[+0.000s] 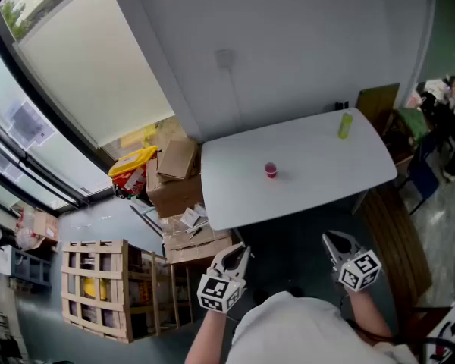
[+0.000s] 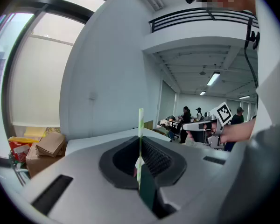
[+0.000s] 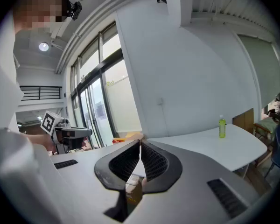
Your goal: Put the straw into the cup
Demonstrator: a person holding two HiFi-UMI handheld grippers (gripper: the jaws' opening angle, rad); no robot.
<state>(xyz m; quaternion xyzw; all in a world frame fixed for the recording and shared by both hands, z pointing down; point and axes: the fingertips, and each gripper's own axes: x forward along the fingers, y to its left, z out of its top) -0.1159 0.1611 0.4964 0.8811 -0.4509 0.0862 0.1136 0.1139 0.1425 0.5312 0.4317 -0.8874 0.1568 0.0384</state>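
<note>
A small red cup (image 1: pixel 270 170) stands upright near the middle of the white table (image 1: pixel 235 196). My left gripper (image 1: pixel 240 255) is held below the table's near edge, well short of the cup. In the left gripper view that gripper (image 2: pixel 140 138) is shut on a thin white-and-green straw (image 2: pixel 141 121), which sticks straight up past the tips. My right gripper (image 1: pixel 332 238) hovers to the right, also off the table. Its jaws (image 3: pixel 140 141) are shut with nothing between them. The cup is hidden in both gripper views.
A green bottle (image 1: pixel 344 124) stands at the table's far right corner, also the bottle (image 3: pixel 221 126). Cardboard boxes (image 1: pixel 176 179) pile up left of the table, with a wooden crate (image 1: pixel 98 288) nearer me. A wooden bench (image 1: pixel 394 237) runs along the right. People (image 2: pixel 186 118) stand far off.
</note>
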